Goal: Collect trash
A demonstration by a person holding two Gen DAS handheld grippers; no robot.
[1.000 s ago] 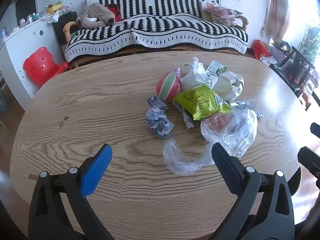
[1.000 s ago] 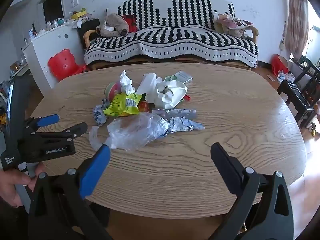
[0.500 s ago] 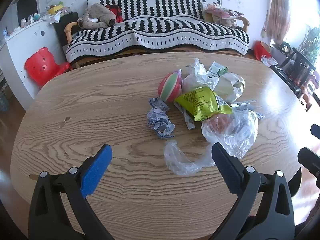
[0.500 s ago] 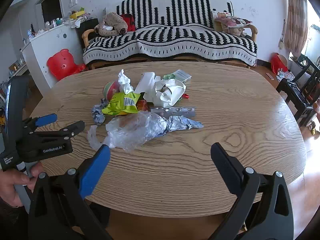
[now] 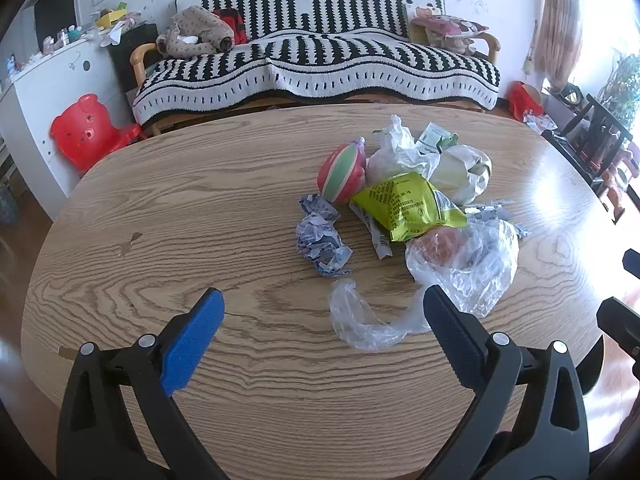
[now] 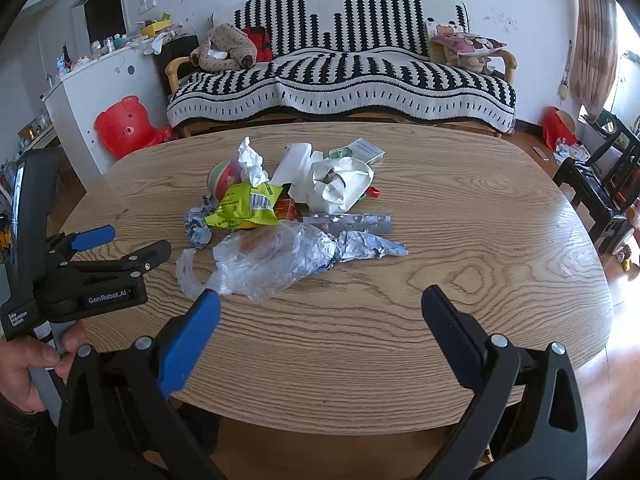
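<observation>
Trash (image 5: 408,216) lies in a loose heap on the oval wooden table (image 5: 200,208), a little past its middle and toward the sofa side. The left gripper (image 5: 322,308) hovers over the near part of the table with its fingers spread wide and nothing between them; its right finger sits just in front of the tail of a clear plastic bag (image 5: 452,280). The right gripper (image 6: 320,304) is likewise wide apart and empty, poised over the near table edge — the same clear bag lies just beyond its blue-padded left finger (image 6: 188,340). In the right wrist view the left gripper shows at the left edge, held in the person's hand (image 6: 28,364).

Outward from the bag: a crumpled blue-and-white wrapper (image 5: 320,240), a yellow-green snack packet (image 5: 408,204) resting partly on the bag, a red-and-green striped ball (image 5: 342,174) and white crumpled bags (image 6: 336,180). A foil blister strip (image 6: 348,220) lies beside the heap. Behind the table stands a sofa (image 6: 340,72) under a black-and-white throw — a red bear-faced stool (image 5: 86,132) sits to its left.
</observation>
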